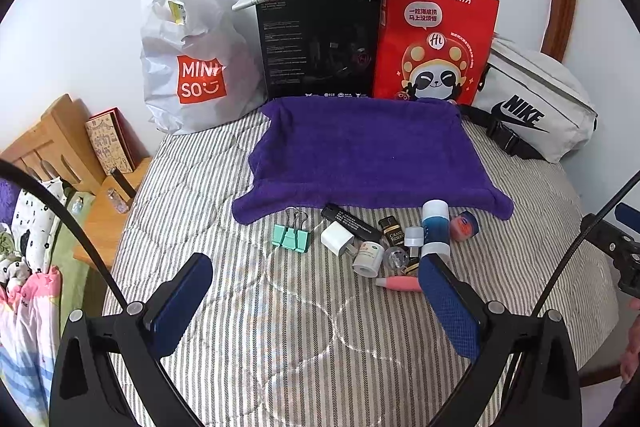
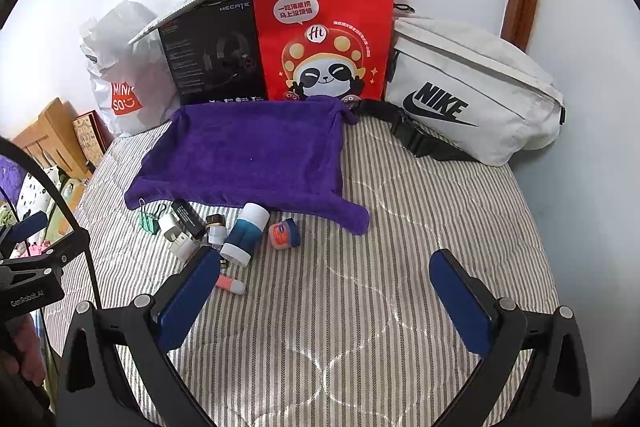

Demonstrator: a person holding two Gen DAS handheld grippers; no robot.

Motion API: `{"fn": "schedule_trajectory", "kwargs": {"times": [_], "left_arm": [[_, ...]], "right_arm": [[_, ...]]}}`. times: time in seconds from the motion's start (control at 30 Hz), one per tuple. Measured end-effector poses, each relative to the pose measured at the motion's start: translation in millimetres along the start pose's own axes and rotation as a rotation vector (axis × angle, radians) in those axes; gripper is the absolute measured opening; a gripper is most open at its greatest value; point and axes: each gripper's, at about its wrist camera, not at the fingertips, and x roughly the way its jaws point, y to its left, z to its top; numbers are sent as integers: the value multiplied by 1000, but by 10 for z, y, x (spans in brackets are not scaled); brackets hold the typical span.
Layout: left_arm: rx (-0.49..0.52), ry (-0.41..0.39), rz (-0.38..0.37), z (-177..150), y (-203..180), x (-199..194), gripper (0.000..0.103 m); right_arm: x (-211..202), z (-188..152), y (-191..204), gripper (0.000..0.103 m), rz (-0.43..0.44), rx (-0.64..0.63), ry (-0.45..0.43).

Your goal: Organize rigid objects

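Jaws of the left gripper [image 1: 316,277] and right gripper [image 2: 326,273] stand spread wide, grasping nothing, low in each frame over the striped bedcover [image 2: 400,227]. The small items sit mid-frame along the purple towel's [image 1: 360,155] near edge: green binder clip [image 1: 292,237], white charger [image 1: 337,237], blue-and-white bottle [image 1: 435,227], red jar [image 2: 285,233], pink tube [image 1: 398,283].
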Motion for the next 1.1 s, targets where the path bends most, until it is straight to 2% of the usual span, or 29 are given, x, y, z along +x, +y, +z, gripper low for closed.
{"fn": "schedule_trajectory", "kwargs": {"times": [1.1], "left_arm": [[13,2,2,-16,-21,-24,103]], "right_arm": [[-84,-4,43,103,-8,-8,-16]]}}
